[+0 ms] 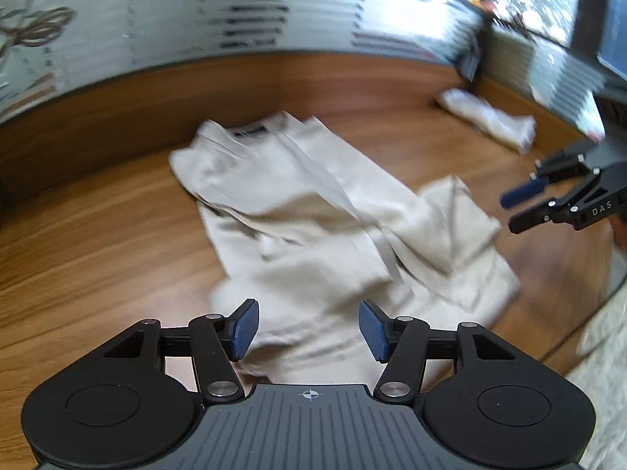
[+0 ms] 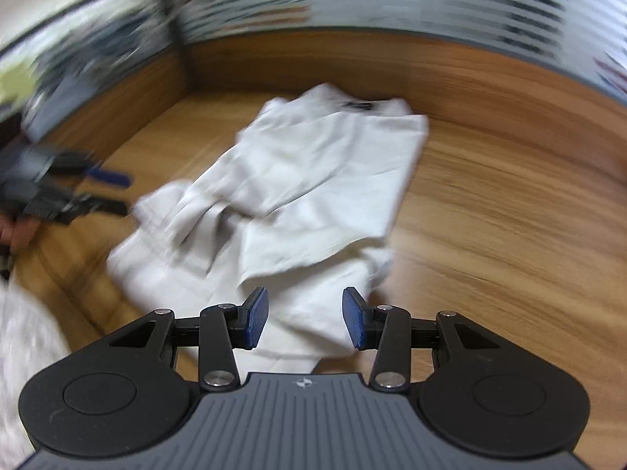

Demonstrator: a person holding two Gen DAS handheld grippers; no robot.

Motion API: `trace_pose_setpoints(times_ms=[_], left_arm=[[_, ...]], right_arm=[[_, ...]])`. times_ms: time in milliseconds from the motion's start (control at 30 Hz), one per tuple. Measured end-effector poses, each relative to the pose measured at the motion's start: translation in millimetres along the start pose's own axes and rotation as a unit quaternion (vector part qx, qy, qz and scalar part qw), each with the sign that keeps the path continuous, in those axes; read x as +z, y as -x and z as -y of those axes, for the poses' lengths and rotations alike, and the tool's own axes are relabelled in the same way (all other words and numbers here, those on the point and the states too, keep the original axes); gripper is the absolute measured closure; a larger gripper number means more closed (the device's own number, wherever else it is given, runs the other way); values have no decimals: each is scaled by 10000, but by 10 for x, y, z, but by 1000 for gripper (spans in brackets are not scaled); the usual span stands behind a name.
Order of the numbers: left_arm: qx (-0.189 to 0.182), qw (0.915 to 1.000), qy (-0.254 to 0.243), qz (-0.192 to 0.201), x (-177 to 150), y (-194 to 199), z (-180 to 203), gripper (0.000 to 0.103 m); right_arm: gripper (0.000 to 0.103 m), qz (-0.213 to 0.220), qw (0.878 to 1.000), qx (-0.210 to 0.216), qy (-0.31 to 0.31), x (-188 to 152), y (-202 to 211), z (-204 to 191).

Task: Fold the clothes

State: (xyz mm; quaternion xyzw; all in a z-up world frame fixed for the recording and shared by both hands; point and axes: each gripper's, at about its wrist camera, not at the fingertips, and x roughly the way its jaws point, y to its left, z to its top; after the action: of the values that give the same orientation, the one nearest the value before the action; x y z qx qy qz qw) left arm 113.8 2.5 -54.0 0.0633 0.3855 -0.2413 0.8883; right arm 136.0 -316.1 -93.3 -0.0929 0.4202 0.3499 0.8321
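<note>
Hovering: left tongs (image 1: 309, 327), right tongs (image 2: 305, 323) spread, empty | beige garment (image 1: 321, 227) rumpled mid-table (image 1: 98, 235)

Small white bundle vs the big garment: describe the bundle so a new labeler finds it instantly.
Start at the wooden table in the left wrist view and follow it to the far right corner, where the wall turns. The bundle lies there, apart from the garment. It is small, whiter and rolled up compactly, while the garment is large, cream and spread out mid-table with a dark neck label.
</note>
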Motion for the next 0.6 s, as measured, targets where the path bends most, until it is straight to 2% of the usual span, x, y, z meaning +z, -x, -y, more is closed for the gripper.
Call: trace_pose_setpoints(times_ms=[133, 300, 533, 600], left_arm=[[-50, 9989, -418, -221, -67, -161, 200, 43], [-37, 9954, -869, -411, -80, -319, 312, 44], [70, 9896, -1299, -608, -98, -498, 380, 44], [129, 9899, -1290, -581, -125, -515, 384, 51]], right_arm=[[56, -276, 9948, 36, 980, -49, -158, -295], [55, -560, 9831, 189, 1734, -60, -381, -525], [54, -816, 9734, 247, 2128, -58, -636, -627], [56, -828, 9739, 249, 2100, -70, -667, -617]])
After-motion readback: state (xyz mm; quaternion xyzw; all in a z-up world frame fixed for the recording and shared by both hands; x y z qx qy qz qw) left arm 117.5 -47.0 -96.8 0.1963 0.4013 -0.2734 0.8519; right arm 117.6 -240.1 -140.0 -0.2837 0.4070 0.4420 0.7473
